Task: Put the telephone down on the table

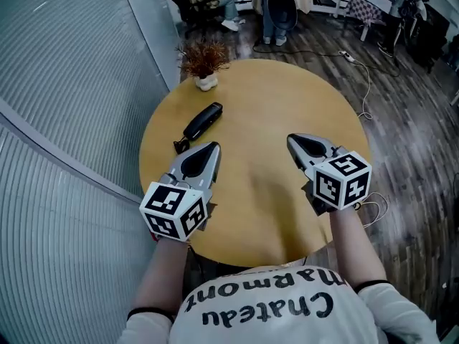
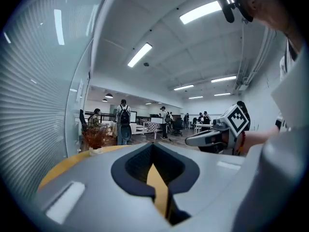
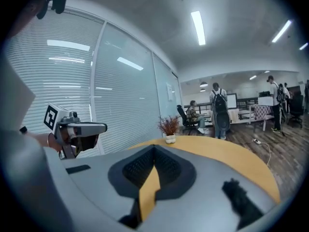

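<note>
Head view: round yellow counter carries telephone and potted plant; left tongs and right tongs clenched, empty; dark plank floor, probably office.

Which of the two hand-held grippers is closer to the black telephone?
The left hand-held gripper: its tip is close beside the telephone, while the right hand-held gripper is well apart.

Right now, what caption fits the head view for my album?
Telephone lies on the round table near a small plant; left gripper and right gripper hover shut and empty.
</note>
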Tool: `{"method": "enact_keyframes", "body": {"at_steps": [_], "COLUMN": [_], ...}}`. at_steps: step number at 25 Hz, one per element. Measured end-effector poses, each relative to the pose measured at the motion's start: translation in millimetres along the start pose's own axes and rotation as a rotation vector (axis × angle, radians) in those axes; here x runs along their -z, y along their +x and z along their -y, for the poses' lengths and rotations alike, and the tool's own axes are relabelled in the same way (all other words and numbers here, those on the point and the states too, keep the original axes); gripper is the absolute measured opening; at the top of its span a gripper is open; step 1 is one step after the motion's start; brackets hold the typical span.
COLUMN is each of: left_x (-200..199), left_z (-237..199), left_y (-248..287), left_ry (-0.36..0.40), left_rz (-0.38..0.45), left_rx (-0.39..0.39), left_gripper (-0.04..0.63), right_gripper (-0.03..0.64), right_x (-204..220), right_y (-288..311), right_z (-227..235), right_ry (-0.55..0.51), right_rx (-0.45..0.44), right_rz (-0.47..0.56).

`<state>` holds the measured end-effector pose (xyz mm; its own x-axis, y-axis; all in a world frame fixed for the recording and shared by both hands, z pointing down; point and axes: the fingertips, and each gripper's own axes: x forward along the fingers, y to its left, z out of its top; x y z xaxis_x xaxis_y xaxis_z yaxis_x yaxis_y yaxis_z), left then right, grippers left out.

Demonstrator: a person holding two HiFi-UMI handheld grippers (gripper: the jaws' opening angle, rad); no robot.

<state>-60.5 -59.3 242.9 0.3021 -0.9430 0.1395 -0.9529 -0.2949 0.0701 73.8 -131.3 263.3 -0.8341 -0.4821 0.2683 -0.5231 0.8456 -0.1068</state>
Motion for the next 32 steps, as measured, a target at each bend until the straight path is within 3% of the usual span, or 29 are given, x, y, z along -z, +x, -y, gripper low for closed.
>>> {"method": "enact_keyframes", "body": {"at_steps": [5,10,14,23,32], "left_x": [16,18,30,35,43], "left_z": [61,96,123,150,155], "left_y": [-23,-65,-83,-98,-109], "left_ry": [-0.033,-0.148,-0.148,-0.192,-0.188], "left_rz": [-0.029,0.077,0.036,0.018,-0.008], "left_rx": [-0.066,-0.200,-0.258,-0.263,-0.279], "left_gripper": [0.007,0.006,0.006,0.006,0.006], "right_gripper": [0.014,0.013,0.013,0.012,0.013], "right_x": [9,27,42,55,58], "right_y": [-45,-76,-101,-114,-110], "right_z": [-5,-10,-16,-34,-46], "right_ry": [-0.081,-0.102,-0.087,-0.073,-0.064], "right_rx": [-0.058,-0.103,-0.152,-0.206,-0.220], "right_rz": [0.001,-0.023,-0.040,-0.054,-0.065]}}
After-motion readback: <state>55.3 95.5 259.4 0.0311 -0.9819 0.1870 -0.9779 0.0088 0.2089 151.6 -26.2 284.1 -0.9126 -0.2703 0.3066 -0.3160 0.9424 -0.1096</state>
